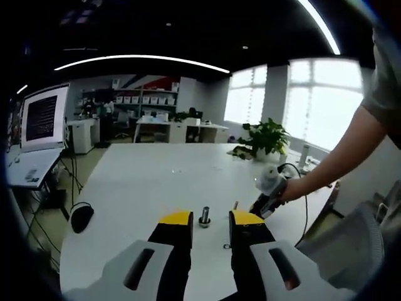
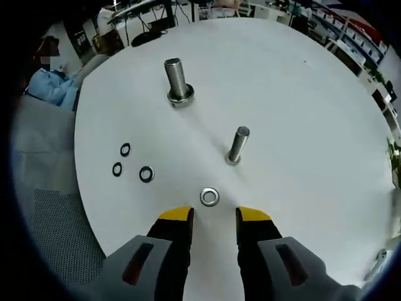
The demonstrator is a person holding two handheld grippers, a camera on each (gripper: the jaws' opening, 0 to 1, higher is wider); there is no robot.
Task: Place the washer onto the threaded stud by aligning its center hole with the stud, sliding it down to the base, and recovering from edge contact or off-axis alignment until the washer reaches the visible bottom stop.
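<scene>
1. Nearest, in the right gripper view, the right gripper (image 2: 214,216) hangs over the bench (image 2: 326,157), fingers (image 2: 177,216) spread and holding nothing
2. Just beyond the tips, the washer (image 2: 209,197) lies flat on the bench, not yet picked up, so I judge the task barely begun
3. Farther on, the slim stud (image 2: 237,145) stands bare, nothing at its base; three dark rings (image 2: 146,174) lie off to the left
4. Farthest, a thick bolt (image 2: 178,81) stands upright
5. Meanwhile, in the left gripper view, the left gripper (image 1: 210,219) sits low, fingers apart and empty, aimed across the bench
</scene>
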